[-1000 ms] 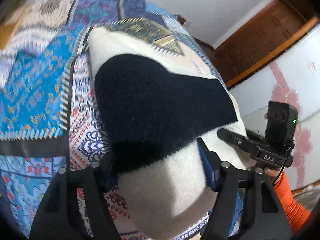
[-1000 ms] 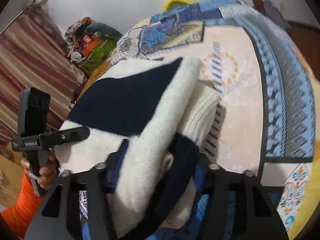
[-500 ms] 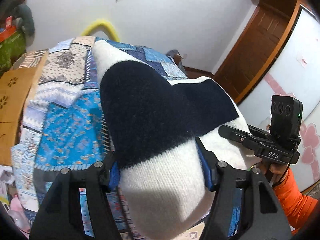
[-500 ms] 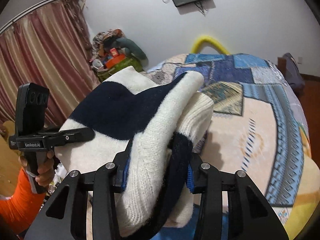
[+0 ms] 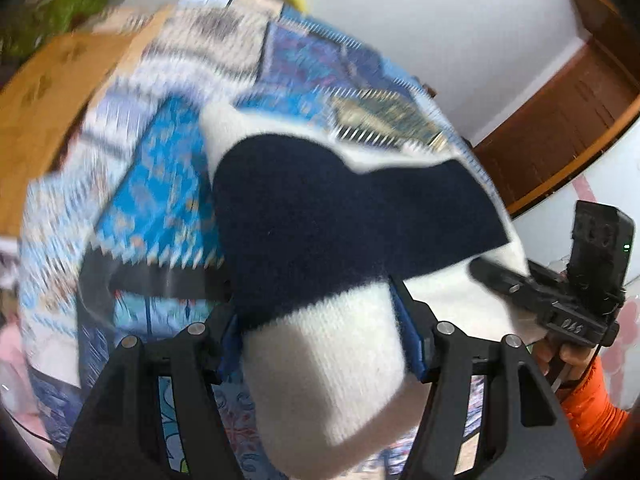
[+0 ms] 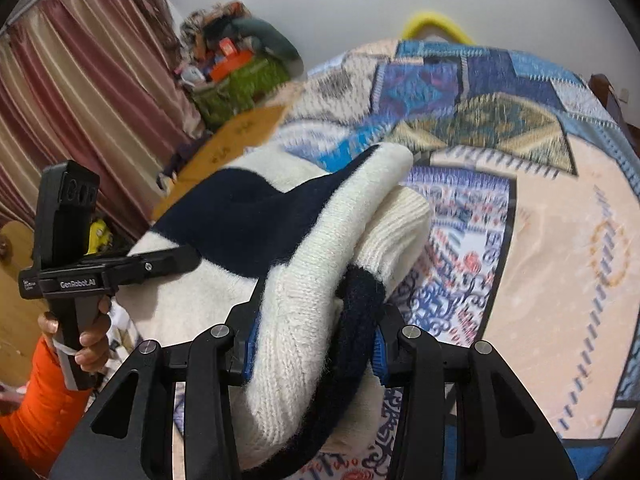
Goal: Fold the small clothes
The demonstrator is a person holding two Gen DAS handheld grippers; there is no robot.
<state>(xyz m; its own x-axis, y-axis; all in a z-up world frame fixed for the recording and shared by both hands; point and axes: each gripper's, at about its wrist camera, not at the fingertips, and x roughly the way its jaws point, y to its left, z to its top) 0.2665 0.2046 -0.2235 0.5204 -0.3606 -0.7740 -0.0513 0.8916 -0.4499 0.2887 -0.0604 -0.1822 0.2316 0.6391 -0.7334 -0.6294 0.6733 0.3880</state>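
A white and navy knitted sweater point(image 5: 340, 220), folded into a thick bundle, hangs in the air over the patchwork bedspread point(image 5: 160, 184). My left gripper point(image 5: 320, 332) is shut on its white end, blue pads pressing both sides. In the right wrist view my right gripper point(image 6: 312, 340) is shut on the other end of the sweater point(image 6: 248, 216), clamping several white and navy layers. Each view shows the other gripper's handle, held by a hand in an orange sleeve point(image 6: 36, 408), with its fingers sunk in the knit.
The bedspread point(image 6: 560, 260) fills most of both views. A wooden door point(image 5: 560, 120) stands at the right. A pile of clutter point(image 6: 240, 64) sits by striped curtains point(image 6: 88, 92). A wooden board point(image 5: 48, 108) lies left of the bed. A yellow arc point(image 6: 432, 24) shows at the far edge.
Both grippers have carried the sweater sideways over the bed, raising it off the cover. The views swung up toward the wall, then back down. Both grips look unchanged.
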